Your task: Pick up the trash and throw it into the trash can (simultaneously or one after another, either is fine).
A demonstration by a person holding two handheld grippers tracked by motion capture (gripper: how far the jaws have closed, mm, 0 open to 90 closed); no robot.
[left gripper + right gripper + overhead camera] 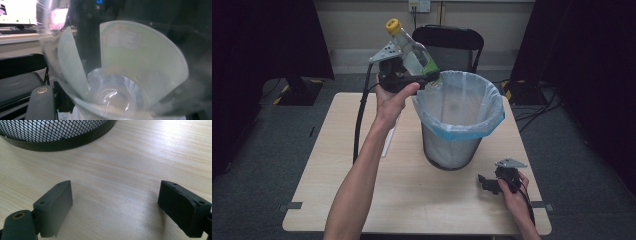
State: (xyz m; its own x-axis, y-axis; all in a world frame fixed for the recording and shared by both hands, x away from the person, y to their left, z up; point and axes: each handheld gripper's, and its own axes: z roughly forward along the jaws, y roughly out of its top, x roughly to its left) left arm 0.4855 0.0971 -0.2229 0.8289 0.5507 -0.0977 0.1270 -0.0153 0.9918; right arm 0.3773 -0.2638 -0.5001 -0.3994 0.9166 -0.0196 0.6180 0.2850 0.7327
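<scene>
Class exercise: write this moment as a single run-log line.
left gripper: shut on bottle, raised at bin rim | right gripper: open, resting on table | bottle: tilted, yellow cap up

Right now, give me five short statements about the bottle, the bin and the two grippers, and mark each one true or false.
1. The left gripper holds a clear plastic bottle with a yellow cap. True.
2. The bottle lies at the bottom of the wire-mesh waste bin. False: it is held in the air at the bin's rim, cap end tilted up and away from the bin.
3. The right gripper is open, with bare tabletop between its jaws. True.
4. The bin stands on the floor beside the wooden table. False: it stands on the table.
5. The bin has a pale plastic liner folded over its rim. True.
</scene>
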